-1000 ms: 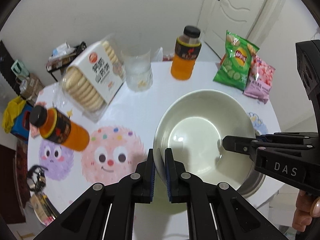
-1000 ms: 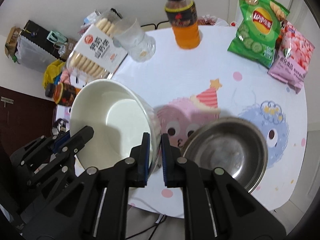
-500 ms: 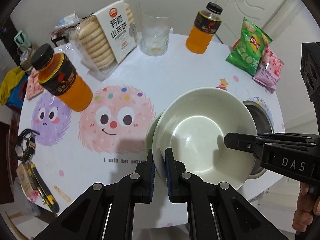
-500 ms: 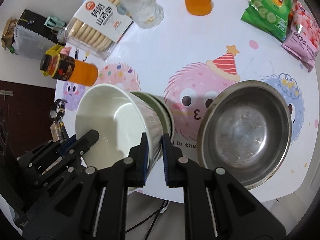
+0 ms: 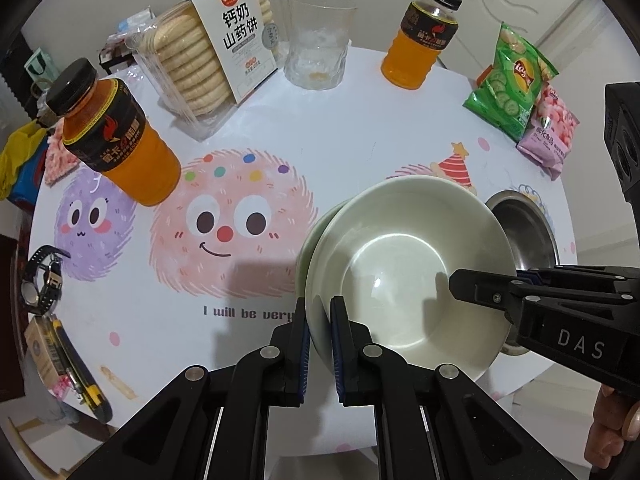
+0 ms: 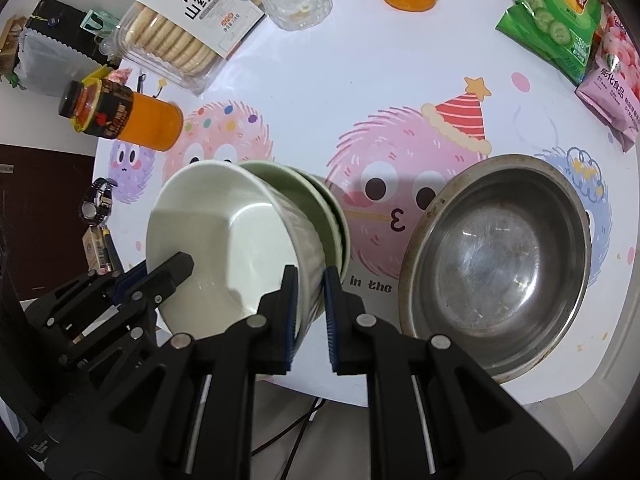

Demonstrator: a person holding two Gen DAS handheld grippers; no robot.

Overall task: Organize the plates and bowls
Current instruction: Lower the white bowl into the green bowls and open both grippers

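Note:
A white bowl (image 5: 404, 268) (image 6: 224, 248) is held from both sides over the table. My left gripper (image 5: 320, 320) is shut on its near rim, and my right gripper (image 6: 310, 288) is shut on the opposite wall. Under the white bowl sits a pale green bowl (image 5: 310, 236) (image 6: 320, 204), with only its rim showing; the white one rests in or just above it, I cannot tell which. A steel bowl (image 6: 496, 268) (image 5: 528, 232) stands empty on the table to the right. The right gripper's fingers (image 5: 480, 286) reach in from the right in the left wrist view.
On the round cartoon-print table (image 5: 340, 132): an orange drink bottle (image 5: 112, 136) at left, a biscuit pack (image 5: 208, 60), a glass (image 5: 318, 52), a second bottle (image 5: 420, 40), chip and snack bags (image 5: 516, 80) at right. A wristwatch (image 5: 40, 280) lies near the left edge.
Both grippers have brought the white bowl down and towards the table's near side, over the green bowl, which came into view beneath it. The steel bowl now stands beside it rather than under it.

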